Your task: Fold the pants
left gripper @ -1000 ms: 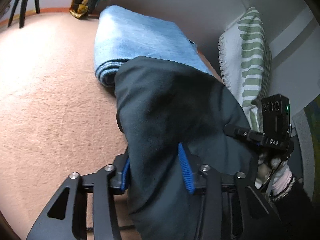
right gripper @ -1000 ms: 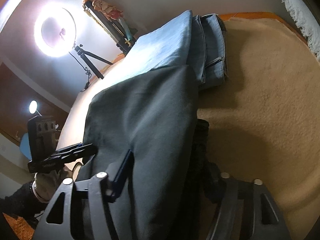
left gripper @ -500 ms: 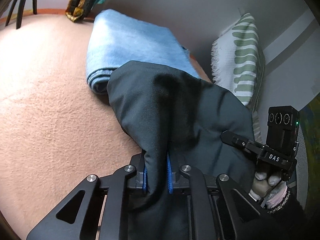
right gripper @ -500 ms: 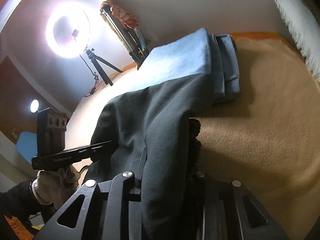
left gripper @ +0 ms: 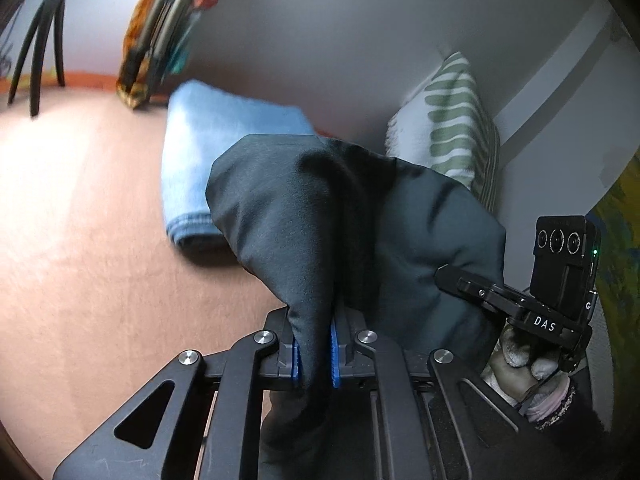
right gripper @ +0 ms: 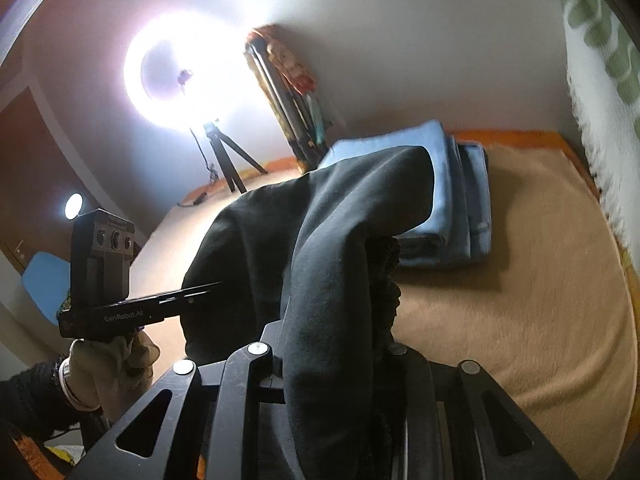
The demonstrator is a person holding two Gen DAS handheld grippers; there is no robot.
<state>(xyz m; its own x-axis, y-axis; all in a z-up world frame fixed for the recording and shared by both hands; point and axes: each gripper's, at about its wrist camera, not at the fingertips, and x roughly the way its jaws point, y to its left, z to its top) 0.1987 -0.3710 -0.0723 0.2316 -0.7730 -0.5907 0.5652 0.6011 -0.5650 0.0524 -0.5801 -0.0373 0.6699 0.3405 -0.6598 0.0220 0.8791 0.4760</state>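
Dark teal-black pants (left gripper: 320,216) hang bunched between both grippers above the bed. My left gripper (left gripper: 314,360) is shut on a fold of the pants, the blue pads pinching the cloth. My right gripper (right gripper: 332,356) is shut on another fold of the pants (right gripper: 328,264), with the cloth draped over its fingers and hiding the tips. The right gripper also shows at the right of the left wrist view (left gripper: 520,304), and the left gripper shows at the left of the right wrist view (right gripper: 132,308).
Folded light blue jeans (left gripper: 208,148) (right gripper: 452,196) lie on the peach blanket (left gripper: 80,240) by the wall. A white and green striped pillow (left gripper: 452,120) leans at the right. A ring light on a tripod (right gripper: 180,72) stands beyond the bed.
Both grippers have closed on the pants and lifted them off the bed; the cloth is now bunched and raised, and the views tilt upward toward the wall.
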